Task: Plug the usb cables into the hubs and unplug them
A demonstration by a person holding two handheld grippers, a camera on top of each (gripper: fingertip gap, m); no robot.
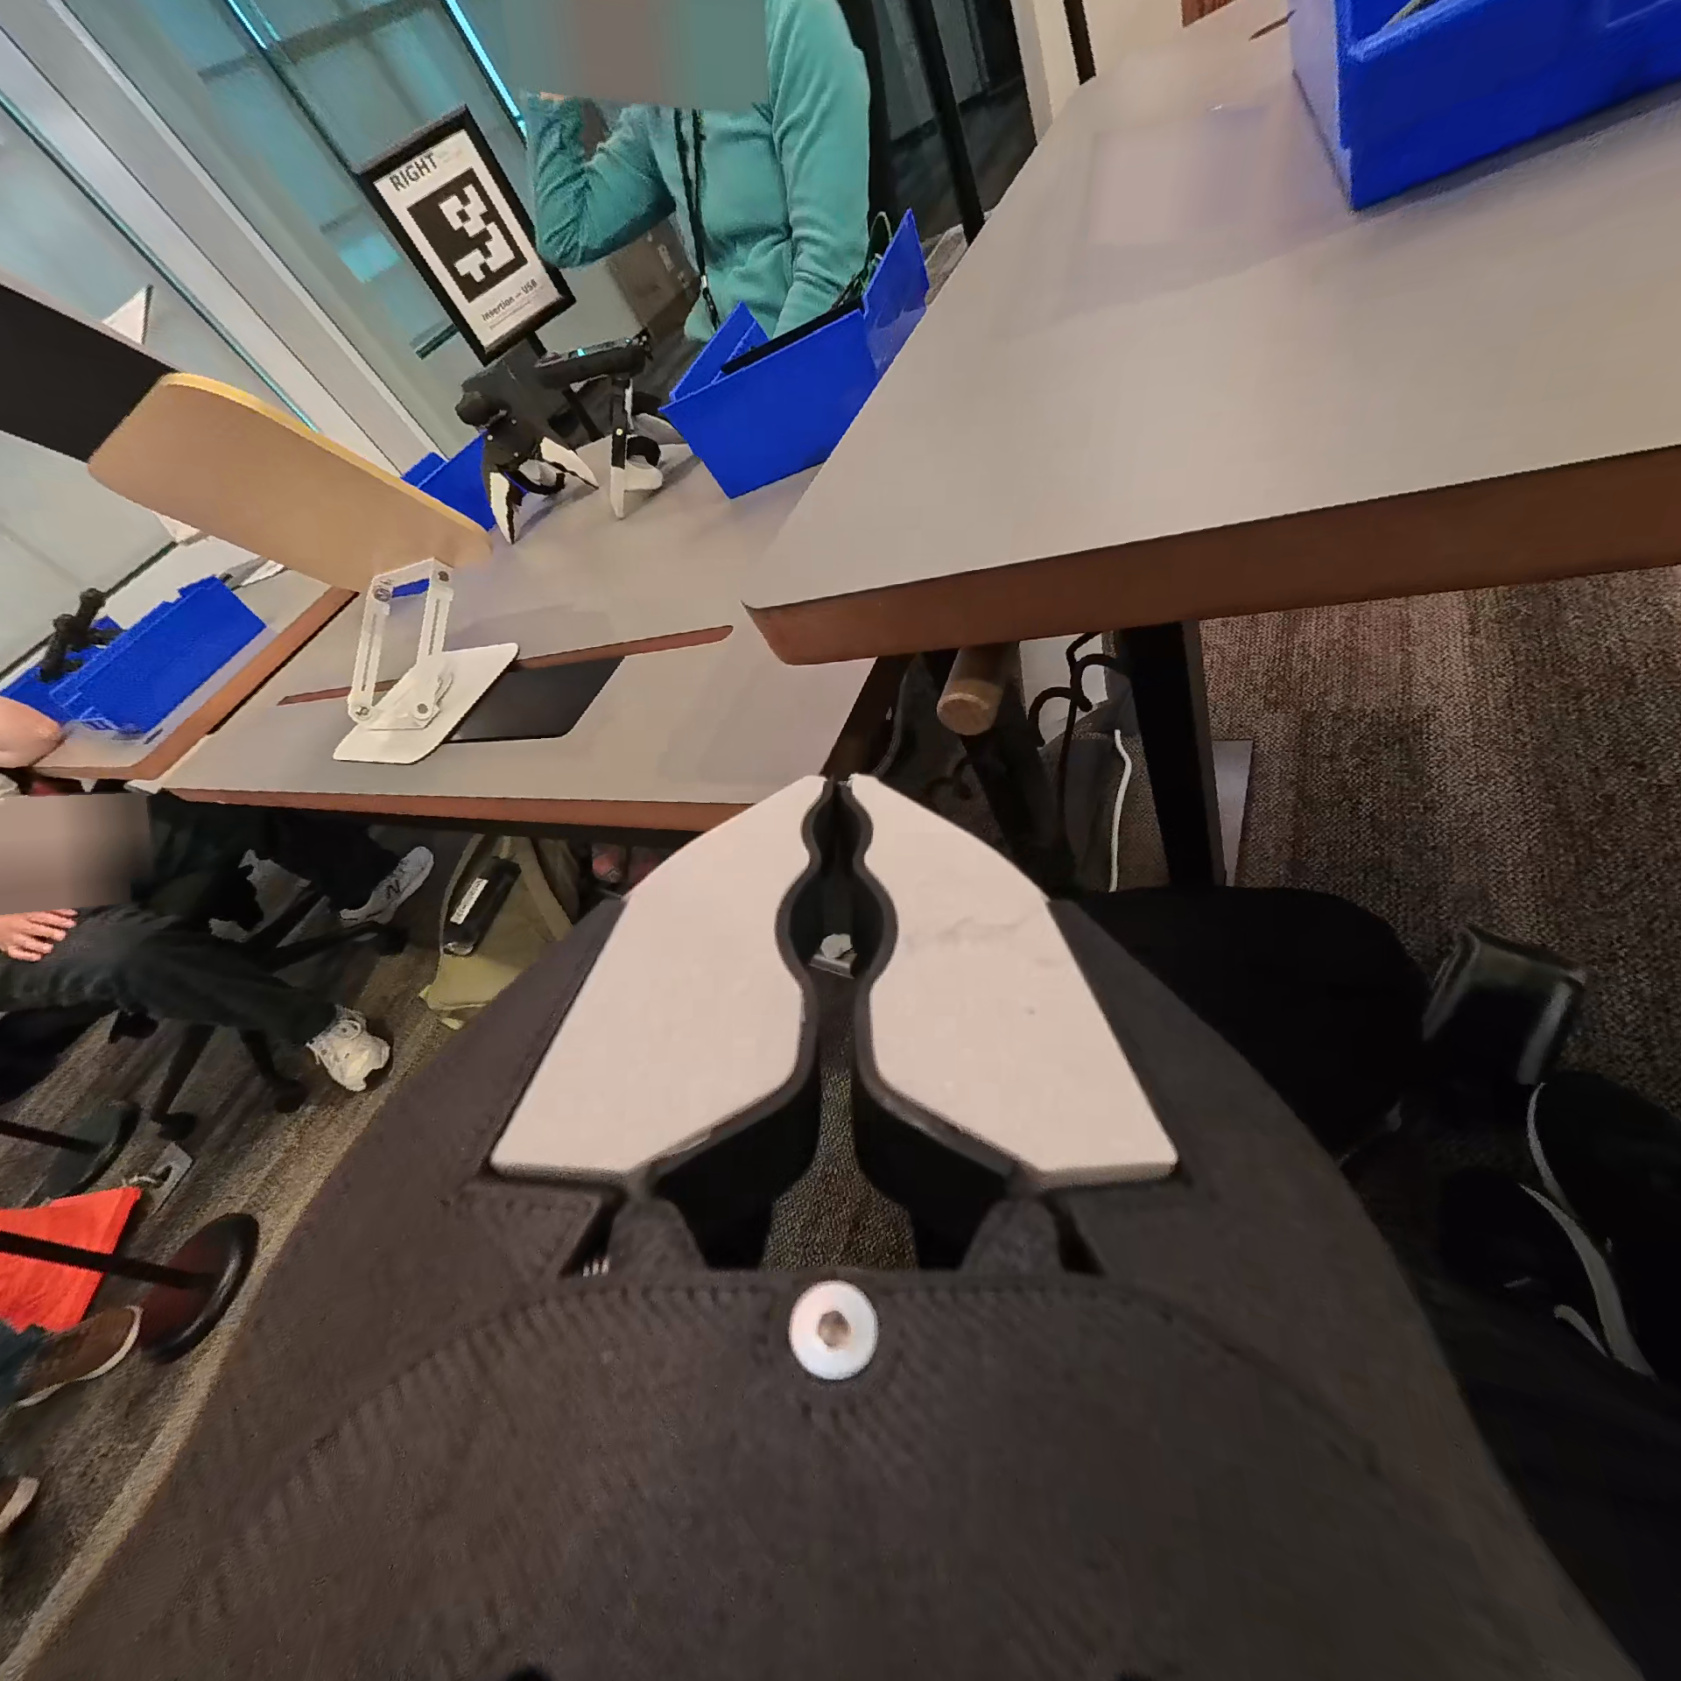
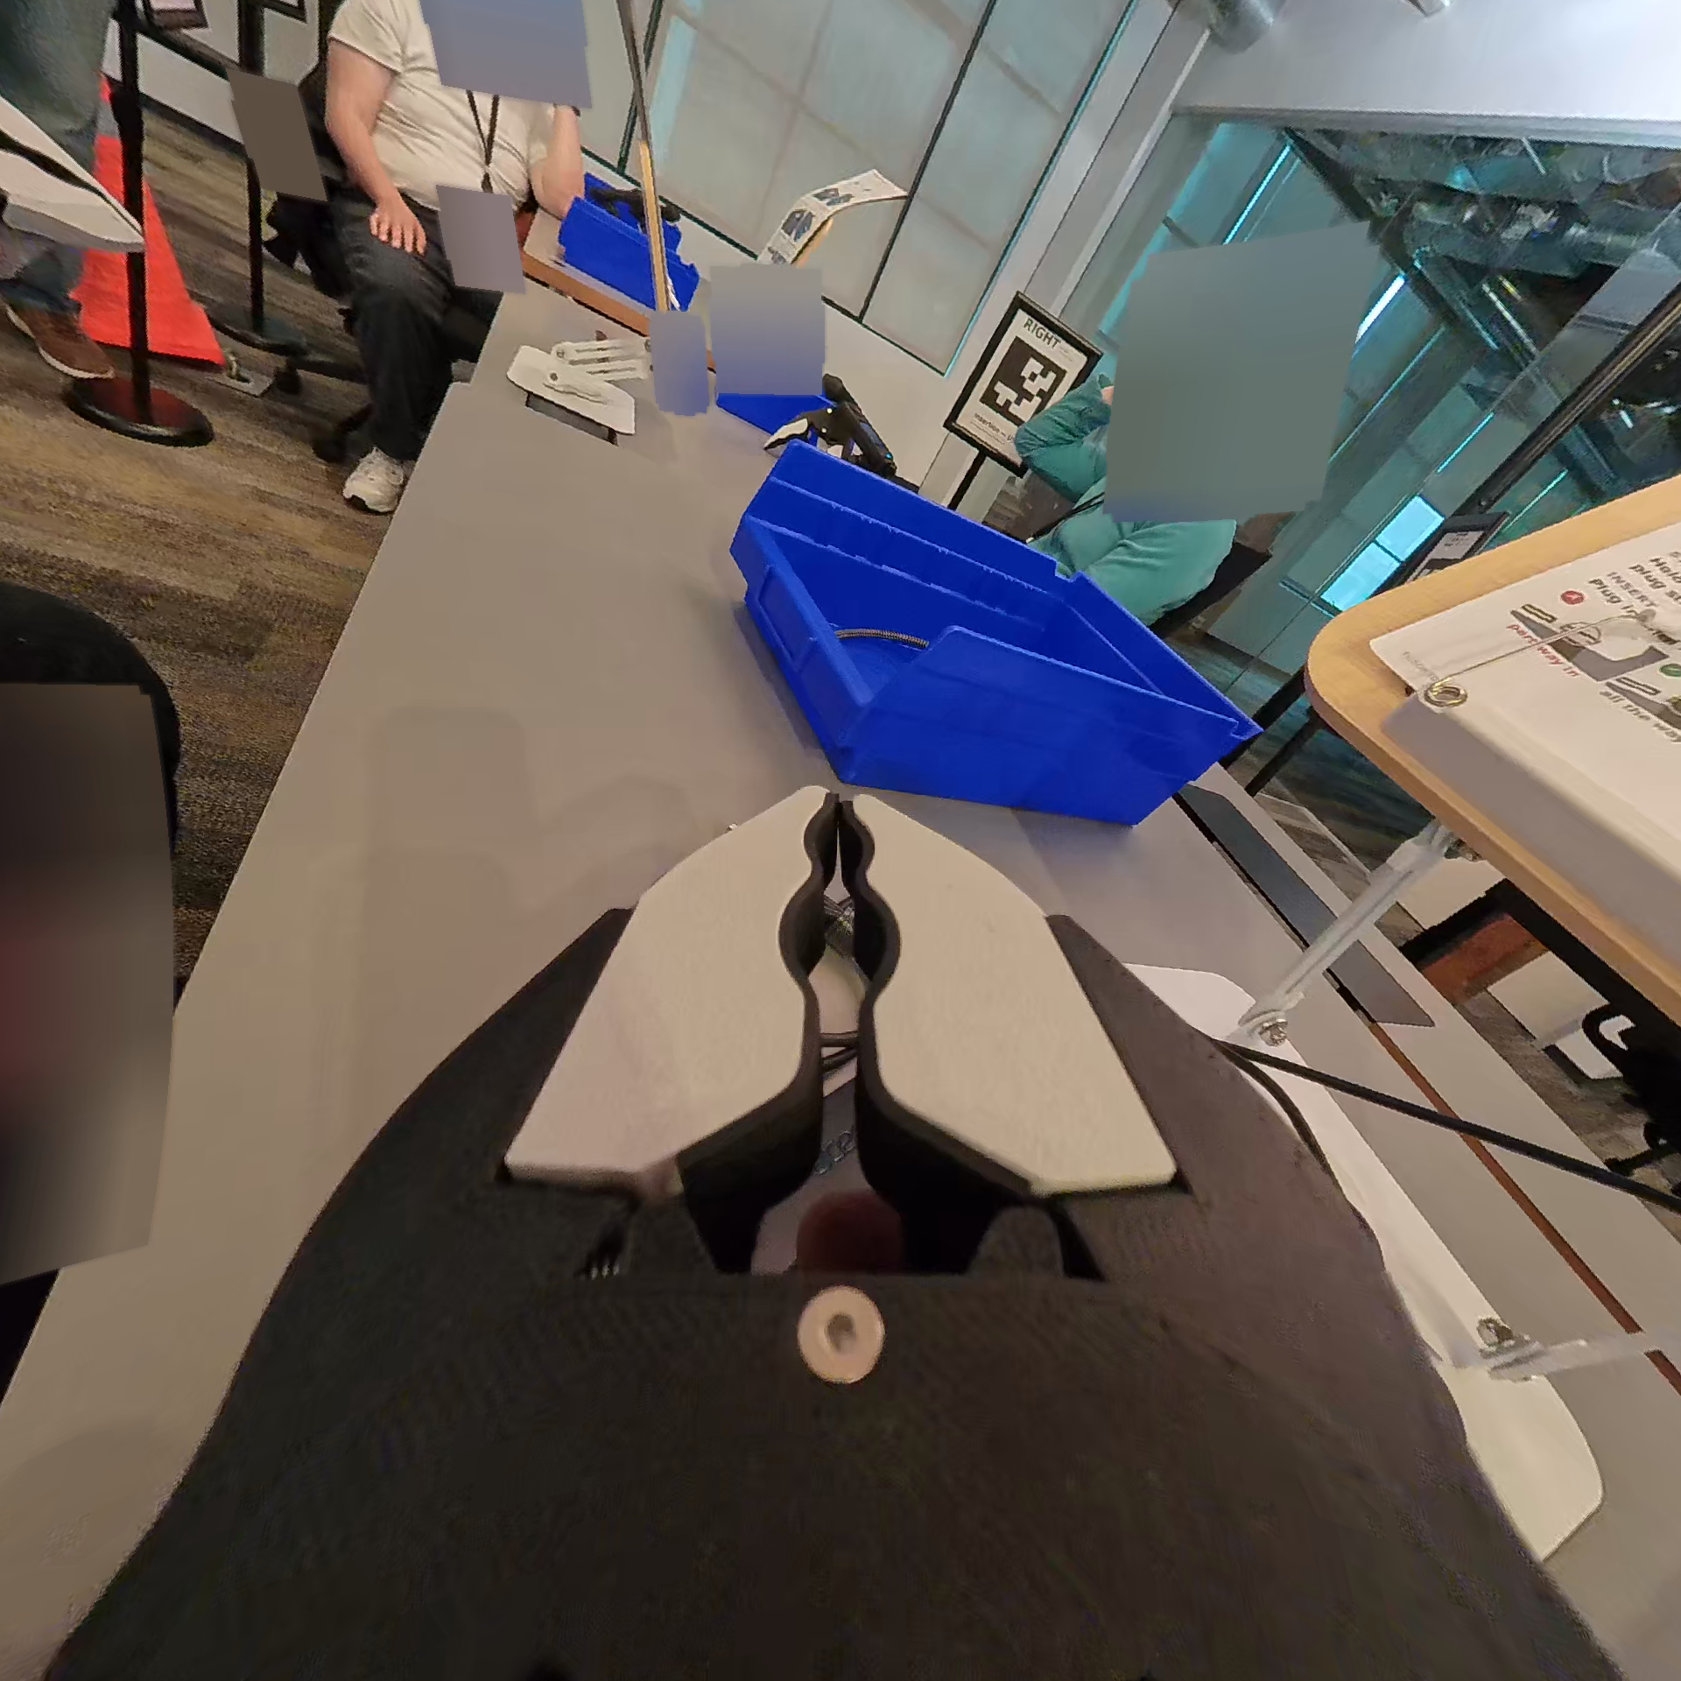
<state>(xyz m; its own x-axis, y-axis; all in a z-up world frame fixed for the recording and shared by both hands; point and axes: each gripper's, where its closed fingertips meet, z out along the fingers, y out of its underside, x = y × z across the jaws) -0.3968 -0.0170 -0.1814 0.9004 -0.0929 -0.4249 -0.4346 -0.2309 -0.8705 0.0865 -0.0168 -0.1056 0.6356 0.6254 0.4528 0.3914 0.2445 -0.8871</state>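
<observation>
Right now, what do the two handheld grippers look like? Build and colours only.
Both alike: left gripper and right gripper have a black ribbed, printed-looking body, two pale grey fingers with wavy black inner pads, and a white fastener centred on the body. No sleeves visible.

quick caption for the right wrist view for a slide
Right tongs shut with nothing gripped, above a grey table, pointing toward a blue bin with a braided cable inside.
</observation>
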